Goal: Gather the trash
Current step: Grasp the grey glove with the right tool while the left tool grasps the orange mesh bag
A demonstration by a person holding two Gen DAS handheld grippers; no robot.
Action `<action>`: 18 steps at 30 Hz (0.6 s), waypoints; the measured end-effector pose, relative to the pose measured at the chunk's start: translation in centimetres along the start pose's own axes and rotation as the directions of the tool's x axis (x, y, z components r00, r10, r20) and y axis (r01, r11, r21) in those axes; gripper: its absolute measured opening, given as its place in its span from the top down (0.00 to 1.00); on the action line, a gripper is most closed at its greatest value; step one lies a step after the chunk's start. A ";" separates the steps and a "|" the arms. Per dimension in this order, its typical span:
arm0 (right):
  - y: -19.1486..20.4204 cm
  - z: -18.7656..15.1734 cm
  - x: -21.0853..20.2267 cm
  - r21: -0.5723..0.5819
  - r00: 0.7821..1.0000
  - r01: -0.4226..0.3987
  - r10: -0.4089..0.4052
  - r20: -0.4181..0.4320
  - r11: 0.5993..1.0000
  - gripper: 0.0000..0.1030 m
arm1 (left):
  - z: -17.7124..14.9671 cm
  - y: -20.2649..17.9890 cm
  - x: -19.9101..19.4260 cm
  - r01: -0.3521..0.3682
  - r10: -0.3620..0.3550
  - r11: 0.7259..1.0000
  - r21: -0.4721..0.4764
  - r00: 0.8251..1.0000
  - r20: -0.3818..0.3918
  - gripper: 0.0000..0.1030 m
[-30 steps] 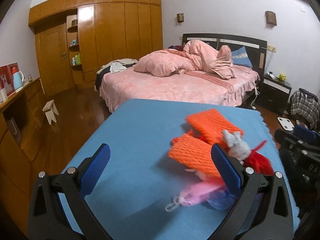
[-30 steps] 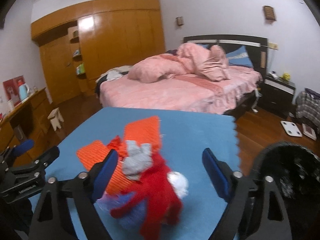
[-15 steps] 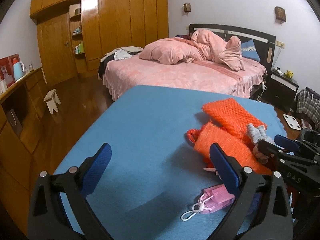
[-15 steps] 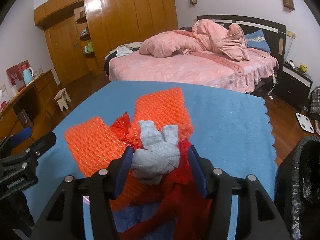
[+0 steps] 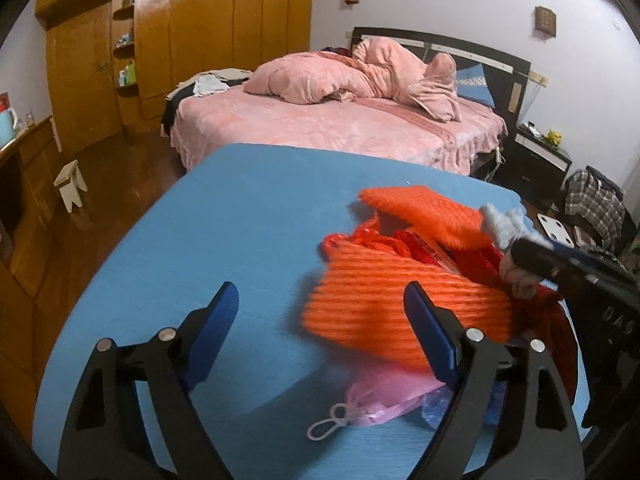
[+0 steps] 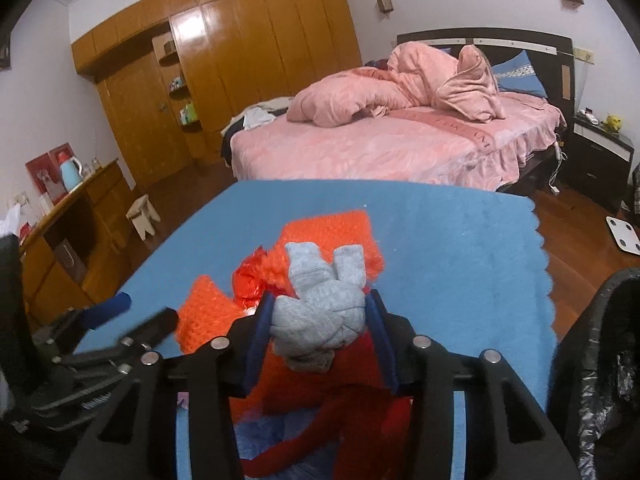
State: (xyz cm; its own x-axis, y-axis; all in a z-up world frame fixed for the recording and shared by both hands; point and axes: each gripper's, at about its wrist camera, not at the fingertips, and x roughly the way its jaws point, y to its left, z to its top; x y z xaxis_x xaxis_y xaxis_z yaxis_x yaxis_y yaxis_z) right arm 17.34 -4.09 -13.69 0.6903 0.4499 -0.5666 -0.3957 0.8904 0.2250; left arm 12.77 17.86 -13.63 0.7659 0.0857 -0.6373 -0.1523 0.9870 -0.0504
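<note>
- Bedroom setting: a blue cloth covers the work surface, with a pink-covered bed behind it and a wooden wardrobe along the far wall.
- Far left, right wrist view: a light blue kettle stands on a wooden sideboard; a white stool sits on the floor nearby.
- Left gripper: jaws wide apart, nothing between them, hovering over the cloth just beside the trash pile.
- Trash pile, centre to right of the cloth: two orange foam nets, one nearer and one farther; red plastic wrapping between them; one pink face mask with a white ear loop at the near edge; a pale blue bag beside the mask, partly hidden.
- Right gripper: jaws narrowed and clamped on one grey knotted cloth, held above the red and orange items.
- Container: one bin with a black liner stands at the right edge of the surface; its contents cannot be made out.
- No legible writing on the trash.
</note>
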 end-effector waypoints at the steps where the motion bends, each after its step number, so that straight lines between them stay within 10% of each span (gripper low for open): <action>1: -0.1 0.0 -0.1 -0.002 1.000 0.006 -0.006 0.001 1.000 0.55 | -0.2 -0.3 0.3 0.006 -0.006 1.000 0.006 1.000 -0.011 0.20; 14: -1.0 -1.0 0.5 0.002 0.999 0.020 -0.020 -0.026 1.000 0.55 | -1.5 -1.9 3.6 0.086 -0.089 0.996 -0.024 0.988 -0.128 0.13; 18: -0.9 -1.2 0.4 0.004 0.999 0.017 -0.017 -0.029 1.000 0.55 | -2.5 -1.3 4.3 0.215 -0.228 0.971 -0.101 0.963 -0.143 0.46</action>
State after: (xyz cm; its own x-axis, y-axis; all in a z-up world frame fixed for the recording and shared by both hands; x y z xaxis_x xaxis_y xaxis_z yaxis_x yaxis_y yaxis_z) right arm 17.19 -4.82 -15.07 0.6792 0.4327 -0.5928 -0.3817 0.8981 0.2183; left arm 14.71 16.57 -18.17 0.6827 -0.1624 -0.7124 -0.0462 0.9634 -0.2639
